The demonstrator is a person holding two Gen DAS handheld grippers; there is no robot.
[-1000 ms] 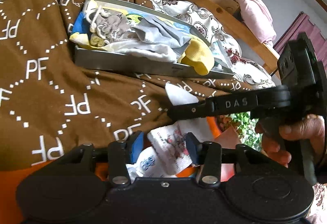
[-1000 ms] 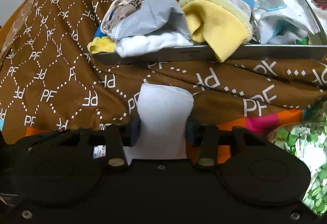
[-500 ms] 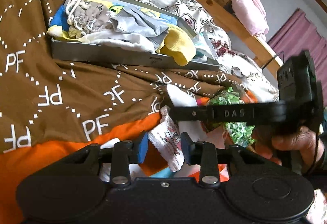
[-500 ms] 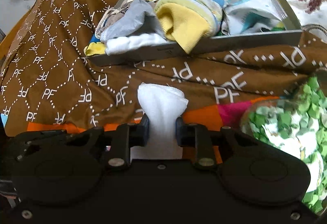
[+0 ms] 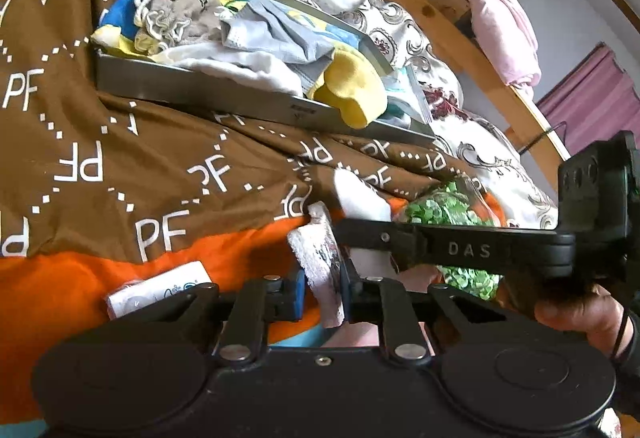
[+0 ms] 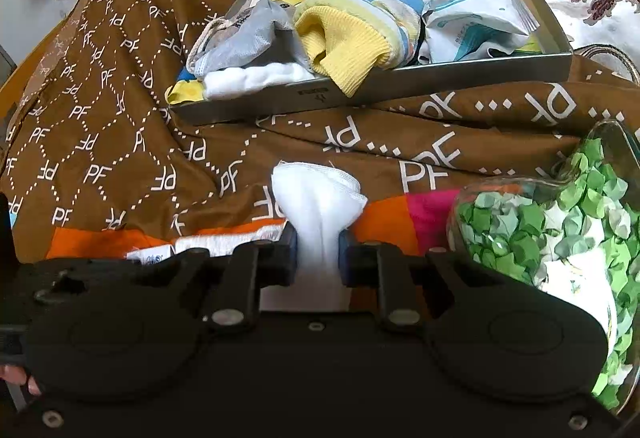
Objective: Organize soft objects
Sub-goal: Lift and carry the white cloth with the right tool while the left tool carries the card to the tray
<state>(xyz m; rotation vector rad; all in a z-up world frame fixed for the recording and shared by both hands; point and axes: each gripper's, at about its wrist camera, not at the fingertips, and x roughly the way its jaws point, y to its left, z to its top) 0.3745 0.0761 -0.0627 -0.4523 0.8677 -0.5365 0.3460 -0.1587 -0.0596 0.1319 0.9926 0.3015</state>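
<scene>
Closing on a patterned white cloth [image 5: 320, 270], the left tongs [image 5: 323, 294] now pinch it into a thin upright fold between their blue pads; a second ago those pads stood well apart with the cloth lying loosely spread between them. The right tongs [image 6: 317, 258] are also closing, and the plain white cloth [image 6: 316, 206] they grip is squeezed into a narrow waist that flares out above the pads, where earlier it filled a much wider gap as a broad flat piece.

Both cloths sit low over the bed, above the orange patch of bedding [image 5: 60, 278] and the brown PF-printed blanket [image 5: 120, 142]. In the left view the right tongs cross in front from the right, held by a hand [image 5: 580, 314], and their white cloth lies just beside the patterned one.

The view has slid sideways since the first frame: more orange bedding shows now, a small white packet [image 5: 160, 288] has come into sight at the lower left, and a clear bag of green paper bits [image 6: 560, 222] fills the right side of the right view, where only its edge showed before.

Up the bed, the metal tray [image 6: 400, 82] lies on the brown blanket just as before, piled with soft things: a grey drawstring pouch [image 6: 240, 38], a yellow knit piece [image 6: 344, 50] drooping over the near wall, a white folded cloth [image 6: 248, 80] and a white wipes packet [image 6: 472, 22].
</scene>
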